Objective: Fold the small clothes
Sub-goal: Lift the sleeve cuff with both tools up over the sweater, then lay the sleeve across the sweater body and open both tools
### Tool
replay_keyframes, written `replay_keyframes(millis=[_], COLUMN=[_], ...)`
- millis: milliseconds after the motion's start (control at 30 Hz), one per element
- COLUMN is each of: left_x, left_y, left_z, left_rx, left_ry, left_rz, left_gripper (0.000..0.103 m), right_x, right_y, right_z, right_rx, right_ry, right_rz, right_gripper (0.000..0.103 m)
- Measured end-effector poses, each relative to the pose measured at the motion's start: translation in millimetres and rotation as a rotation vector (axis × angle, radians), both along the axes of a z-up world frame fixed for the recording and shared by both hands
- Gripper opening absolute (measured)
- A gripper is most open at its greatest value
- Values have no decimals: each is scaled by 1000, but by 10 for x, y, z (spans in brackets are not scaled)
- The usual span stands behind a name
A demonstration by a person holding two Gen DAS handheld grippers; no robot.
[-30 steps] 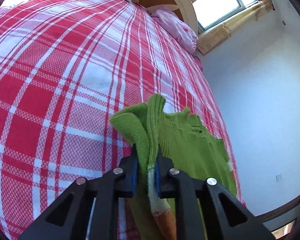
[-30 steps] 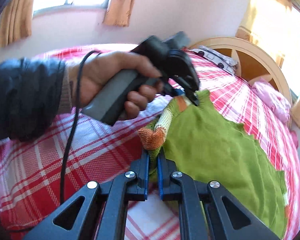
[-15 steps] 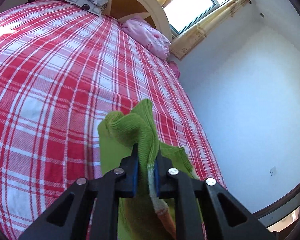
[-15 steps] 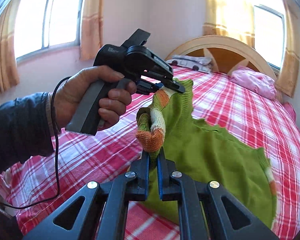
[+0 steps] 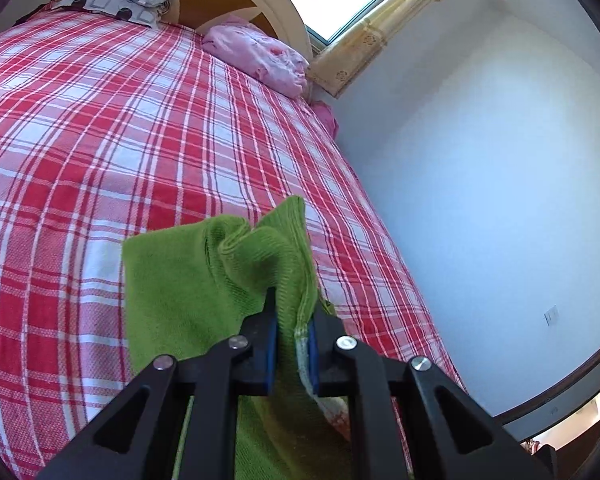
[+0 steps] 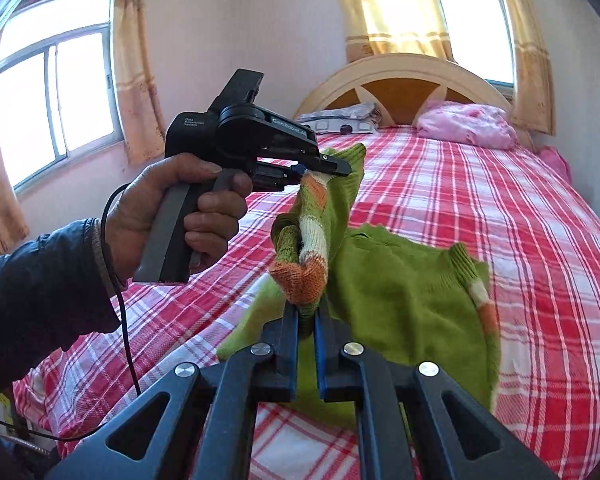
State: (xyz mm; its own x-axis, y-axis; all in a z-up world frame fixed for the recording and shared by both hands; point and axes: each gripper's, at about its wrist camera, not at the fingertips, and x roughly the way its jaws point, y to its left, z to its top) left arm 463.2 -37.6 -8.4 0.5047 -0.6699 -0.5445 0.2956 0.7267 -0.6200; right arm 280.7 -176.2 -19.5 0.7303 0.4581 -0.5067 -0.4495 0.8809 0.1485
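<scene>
Both my grippers grasp the green sweater (image 6: 400, 288): right gripper (image 6: 307, 330) clenched on its striped cuff, left gripper (image 5: 291, 332) on an edge. Sweater's far part lies on the bed (image 6: 520, 216).

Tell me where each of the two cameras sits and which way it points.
Left wrist: on the left gripper, facing along the bed toward the pink pillow and white wall; only its fingers show, shut on the green sweater.
Right wrist: on the right gripper, facing the headboard; left hand shows.
Shared: sweater, plaid bedspread, pillow.
</scene>
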Motion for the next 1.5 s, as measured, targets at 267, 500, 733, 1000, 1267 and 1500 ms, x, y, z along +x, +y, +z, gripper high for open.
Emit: replay_keyframes(millis=[267,500,733,1000,1267,1500], left_x=[55,54,39,-293,-942,-1233], left_y=[-521,-964,-1363,-1596,-1052,-647], left_z=[-65,-188,-382,-318,-207,-530], left_rx=[47,101,171,326,575,601], left_ry=[15,45,59,-83,-323,-290], left_rz=[-67,-111,-140,-169,-51,-20], left_gripper=[12,12,12,48,69,72], right_x=[-22,-51,-60,-48,-186,429], right_y=[-430,-773,-1087,-1270,-1309,-994], right_z=[-108,-284,-501,-804,-469,-315], right_rx=[60,111,165,244,131,158], right_ry=[63,131,211,324,151,161], right_rz=[-44,-85,-132,-154,-288,-201], right_gripper=[6,6,6,9,47,47])
